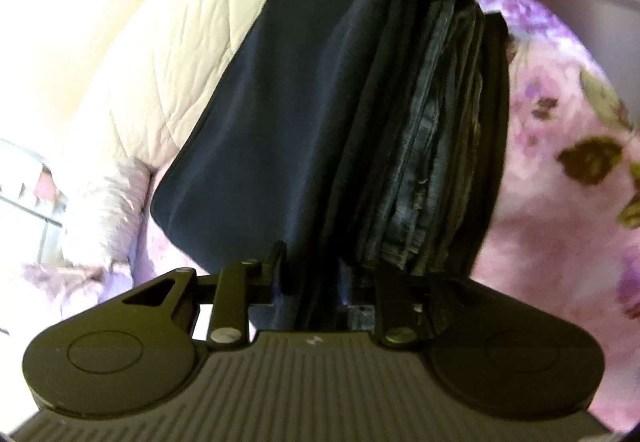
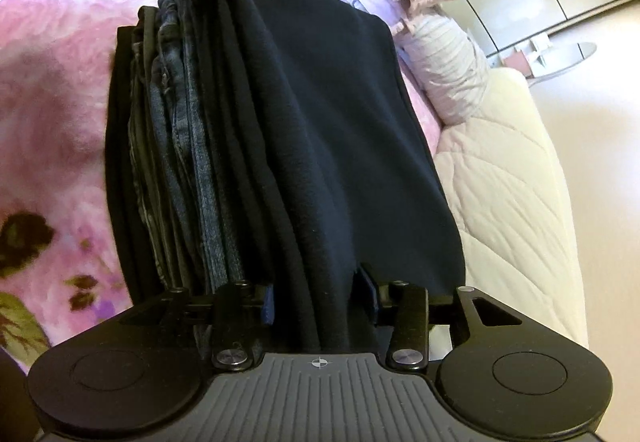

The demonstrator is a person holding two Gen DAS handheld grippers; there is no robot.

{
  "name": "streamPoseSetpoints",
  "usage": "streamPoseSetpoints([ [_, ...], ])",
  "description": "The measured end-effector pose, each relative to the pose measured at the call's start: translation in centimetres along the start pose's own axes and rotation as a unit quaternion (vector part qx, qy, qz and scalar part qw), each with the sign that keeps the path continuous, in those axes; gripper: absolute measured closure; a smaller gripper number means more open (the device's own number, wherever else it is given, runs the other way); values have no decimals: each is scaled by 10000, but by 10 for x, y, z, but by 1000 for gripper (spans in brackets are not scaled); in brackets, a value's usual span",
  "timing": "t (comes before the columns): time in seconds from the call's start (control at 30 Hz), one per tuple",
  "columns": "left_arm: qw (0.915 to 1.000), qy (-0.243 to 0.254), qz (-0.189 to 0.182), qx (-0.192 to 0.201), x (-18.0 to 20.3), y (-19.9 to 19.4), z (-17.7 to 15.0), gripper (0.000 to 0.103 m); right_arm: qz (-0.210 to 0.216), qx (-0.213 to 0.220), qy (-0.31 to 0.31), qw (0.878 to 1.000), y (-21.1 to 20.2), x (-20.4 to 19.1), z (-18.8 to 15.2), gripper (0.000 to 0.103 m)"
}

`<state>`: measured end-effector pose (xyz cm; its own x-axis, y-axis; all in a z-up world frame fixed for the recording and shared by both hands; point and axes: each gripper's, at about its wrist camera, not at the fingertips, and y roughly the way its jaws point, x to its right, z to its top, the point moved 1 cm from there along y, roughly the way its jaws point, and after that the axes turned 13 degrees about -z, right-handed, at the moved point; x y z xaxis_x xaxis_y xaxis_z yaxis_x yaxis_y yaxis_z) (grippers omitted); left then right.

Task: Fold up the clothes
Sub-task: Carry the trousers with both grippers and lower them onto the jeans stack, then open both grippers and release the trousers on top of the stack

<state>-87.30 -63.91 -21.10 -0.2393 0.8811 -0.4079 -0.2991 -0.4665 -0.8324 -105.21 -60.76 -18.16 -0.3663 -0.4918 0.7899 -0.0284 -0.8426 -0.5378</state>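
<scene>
The folded navy garment (image 2: 340, 114), lying atop the stack of folded clothes (image 2: 180, 146) on the floral blanket (image 2: 52, 90), is pinched at opposite ends by the left gripper (image 1: 312, 282) and the right gripper (image 2: 316, 298), and its layers could be dragged askew if one end is lifted unevenly.

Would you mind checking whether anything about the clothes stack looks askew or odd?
Nothing stands out: the folded stack looks even, with the navy top flat and both grippers, left and right, clamping opposite ends.

bed (image 2: 52, 114) – pink floral blanket | on it – folded clothes stack (image 2: 192, 146)
</scene>
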Motion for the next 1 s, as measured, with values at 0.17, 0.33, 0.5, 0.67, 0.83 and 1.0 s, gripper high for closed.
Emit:
streamPoseSetpoints([
  [0.17,9947,-876,-427,314,-19,-46,-11,69,169,-400,642,9970,-12,11,4,59],
  [0.33,9777,-1826,-448,932,-61,-82,-13,69,662,-453,1914,9782,-18,45,12,59],
  [0.5,9583,-2639,-821,723,-106,-37,-7,72,1144,-185,3356,9349,-6,89,23,60],
  [0.67,9460,-2800,-1563,481,-87,2,-22,74,1895,-589,3600,9116,42,75,-3,60],
  [0.83,9460,-2845,-1470,503,-76,5,-21,76,1912,-518,3600,9117,47,61,-13,60],
  [1.0,9504,-2723,-1457,369,-83,7,-16,75,2075,-628,3554,9092,64,67,3,60],
])
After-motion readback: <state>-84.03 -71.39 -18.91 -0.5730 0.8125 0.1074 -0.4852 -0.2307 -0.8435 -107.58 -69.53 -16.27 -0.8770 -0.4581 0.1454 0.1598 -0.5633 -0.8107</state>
